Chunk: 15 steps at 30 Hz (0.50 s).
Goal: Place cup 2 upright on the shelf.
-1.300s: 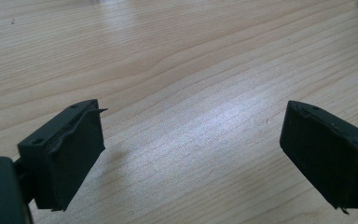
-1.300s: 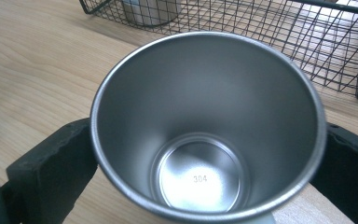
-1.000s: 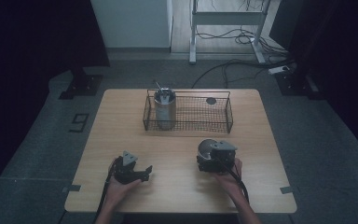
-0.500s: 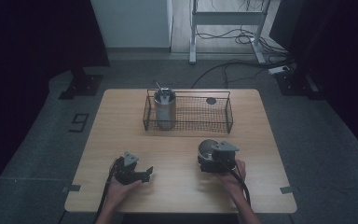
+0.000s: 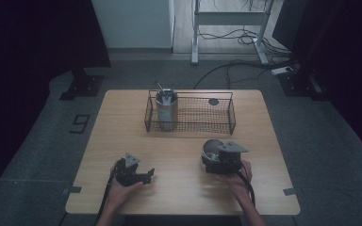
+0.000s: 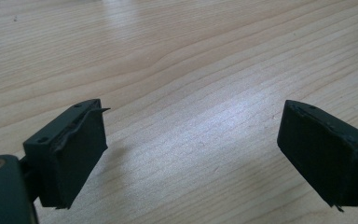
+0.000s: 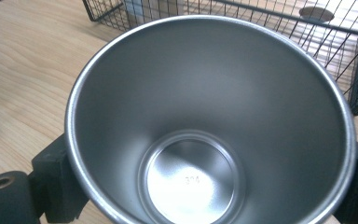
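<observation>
I sit at the near edge of the desk [image 5: 122, 117]. A wire basket [image 5: 231, 115] stands near the far edge, about in the middle. Inside it, at its left end, stands a tall tin [image 5: 167, 109] with something thin sticking out of the top. A small dark round thing [image 5: 213, 101] shows by the far right of the basket; I cannot tell if it is in the basket or on the desk.

My cup [image 7: 205, 121] is a shiny metal one. It is on the right half of the desk, between the basket and the near edge. My right claw [image 5: 218, 161] pinches it, one jaw on each side. The cup is empty and its open mouth faces up, so its long way runs up and down. The basket is straight ahead of it, just beyond the rim, with open room to the right of the tin.

My left claw [image 5: 139, 176] rests near the near left corner, well away from the cup. Its jaws are spread wide with only bare wood between them.

My right hand is the near one, so I think it should lift the cup up over the basket wall and forward.
</observation>
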Tool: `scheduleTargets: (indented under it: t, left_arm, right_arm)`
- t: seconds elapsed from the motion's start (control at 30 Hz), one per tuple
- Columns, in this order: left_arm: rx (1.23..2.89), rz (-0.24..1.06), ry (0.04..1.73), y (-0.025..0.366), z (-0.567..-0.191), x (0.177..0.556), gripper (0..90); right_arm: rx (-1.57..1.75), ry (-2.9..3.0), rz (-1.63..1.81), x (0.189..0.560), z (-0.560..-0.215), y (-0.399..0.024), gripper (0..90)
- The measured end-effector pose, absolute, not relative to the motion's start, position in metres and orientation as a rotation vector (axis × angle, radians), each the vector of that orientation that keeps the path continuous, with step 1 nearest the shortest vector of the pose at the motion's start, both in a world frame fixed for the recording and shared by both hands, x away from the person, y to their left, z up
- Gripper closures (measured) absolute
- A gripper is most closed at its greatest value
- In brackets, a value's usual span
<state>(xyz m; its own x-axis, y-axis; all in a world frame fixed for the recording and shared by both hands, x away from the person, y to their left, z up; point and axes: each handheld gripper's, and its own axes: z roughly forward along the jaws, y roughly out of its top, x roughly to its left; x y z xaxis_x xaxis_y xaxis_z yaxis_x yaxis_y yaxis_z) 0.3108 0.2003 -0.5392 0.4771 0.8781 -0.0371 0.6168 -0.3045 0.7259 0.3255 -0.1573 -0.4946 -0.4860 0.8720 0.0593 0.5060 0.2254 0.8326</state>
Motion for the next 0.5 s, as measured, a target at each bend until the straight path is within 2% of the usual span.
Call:
scheduleTargets:
  t: [0.5]
  left_arm:
    - [2.046, 0.436, 1.217, 0.194, -0.539, 0.311, 8.1]
  right_arm:
    - [1.262, 2.058, 1.205, 0.325, -0.464, -0.169, 7.4]
